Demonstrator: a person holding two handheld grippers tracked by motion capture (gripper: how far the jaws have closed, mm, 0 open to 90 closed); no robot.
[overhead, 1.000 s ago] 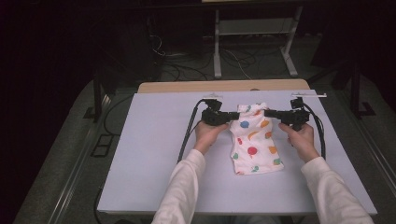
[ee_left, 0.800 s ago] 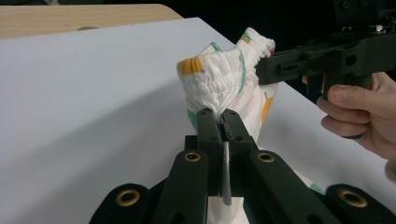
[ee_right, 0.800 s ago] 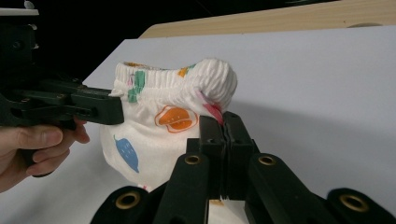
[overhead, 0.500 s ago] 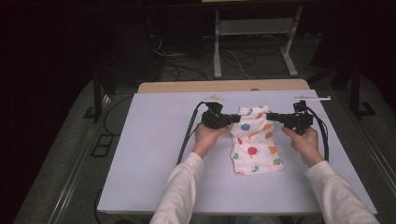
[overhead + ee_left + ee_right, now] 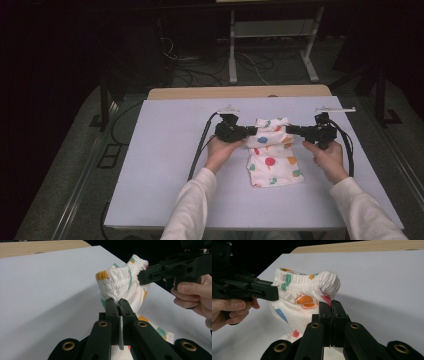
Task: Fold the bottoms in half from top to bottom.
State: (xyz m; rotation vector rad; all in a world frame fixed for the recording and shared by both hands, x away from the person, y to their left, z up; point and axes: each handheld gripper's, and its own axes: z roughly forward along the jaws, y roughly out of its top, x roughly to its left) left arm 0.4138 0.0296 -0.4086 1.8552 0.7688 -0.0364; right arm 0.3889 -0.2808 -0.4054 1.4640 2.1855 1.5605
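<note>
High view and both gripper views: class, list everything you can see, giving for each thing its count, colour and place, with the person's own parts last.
Shorts: one pair, white with coloured prints, middle of the table, waistband lifted.
Table: one, pale top, wooden far edge.
Frame: one, light metal, on the floor beyond the table.
Cables: several, dark, on the floor behind.
Left claw: one, black, shut on the waistband's left end.
Right claw: one, black, shut on the right end.
Hands: two, white sleeves, near edge.

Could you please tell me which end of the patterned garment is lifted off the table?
The elastic waistband end, farthest from the person: the left gripper and right gripper pinch its two sides. The opposite hem end lies flat on the white table.
</note>
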